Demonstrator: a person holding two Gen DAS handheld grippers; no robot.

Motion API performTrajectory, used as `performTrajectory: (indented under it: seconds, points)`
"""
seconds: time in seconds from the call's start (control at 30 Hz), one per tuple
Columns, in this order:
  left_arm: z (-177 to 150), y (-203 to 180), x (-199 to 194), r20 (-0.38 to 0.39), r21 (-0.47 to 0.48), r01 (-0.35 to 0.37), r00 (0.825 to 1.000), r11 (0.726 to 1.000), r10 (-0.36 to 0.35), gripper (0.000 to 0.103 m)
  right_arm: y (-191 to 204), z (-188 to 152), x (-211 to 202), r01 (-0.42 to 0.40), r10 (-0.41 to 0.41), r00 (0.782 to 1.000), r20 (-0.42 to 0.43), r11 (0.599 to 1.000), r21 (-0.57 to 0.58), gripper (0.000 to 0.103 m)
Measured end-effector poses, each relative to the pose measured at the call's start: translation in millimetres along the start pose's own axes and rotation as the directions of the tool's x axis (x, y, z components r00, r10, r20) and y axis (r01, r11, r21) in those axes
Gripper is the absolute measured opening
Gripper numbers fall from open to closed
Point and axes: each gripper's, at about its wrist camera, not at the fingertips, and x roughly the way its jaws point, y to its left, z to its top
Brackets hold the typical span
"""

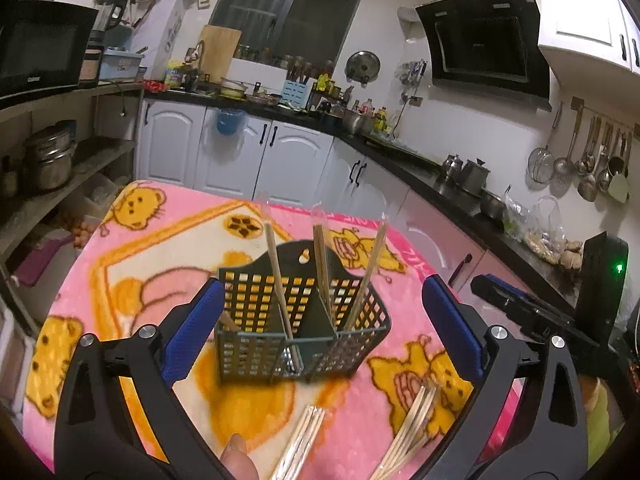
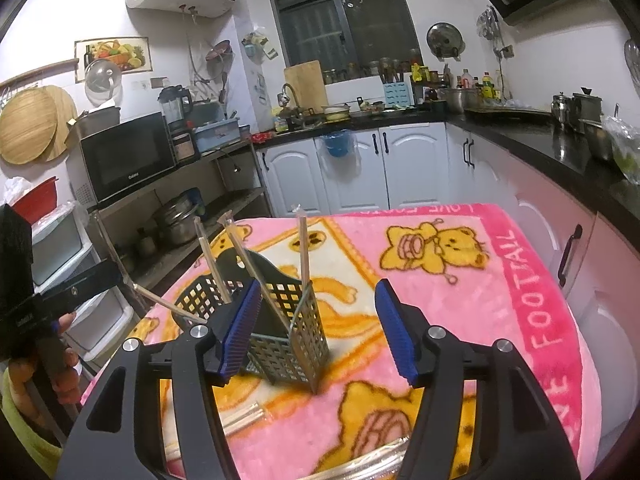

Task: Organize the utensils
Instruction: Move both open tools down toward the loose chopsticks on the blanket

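Observation:
A dark mesh utensil basket (image 1: 256, 344) stands upright on the pink bear-print blanket (image 1: 160, 248). Several plastic-wrapped chopsticks (image 1: 280, 280) lean in its compartments. My left gripper (image 1: 322, 282) is open wide just short of the basket, its blue pads (image 1: 192, 332) clear of both sides. More loose chopsticks (image 1: 412, 432) lie on the blanket under it. In the right wrist view the basket (image 2: 296, 344) sits just past my right gripper (image 2: 319, 284), which is open with nothing pressed between its pads. Loose wrapped chopsticks (image 2: 244, 420) lie below it.
The blanket's far edge (image 2: 400, 212) ends before white kitchen cabinets (image 2: 360, 172). A black counter (image 1: 460, 188) with pots runs along the right. Open shelves (image 1: 60, 184) with pots and a microwave stand left. A person's hand (image 2: 64, 364) holds the left gripper's handle.

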Motion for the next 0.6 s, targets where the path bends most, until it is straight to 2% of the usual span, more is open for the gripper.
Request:
performTrajectory:
  seconds: [0.6]
  points:
    - [-43.6, 7.6, 14.0, -0.119, -0.005, -0.031, 0.992, 0.999, 0.030, 0.091, -8.1, -34.5, -0.9, 0.014, -0.013, 0.997, -0.081, 1.000, 0.011, 0.057]
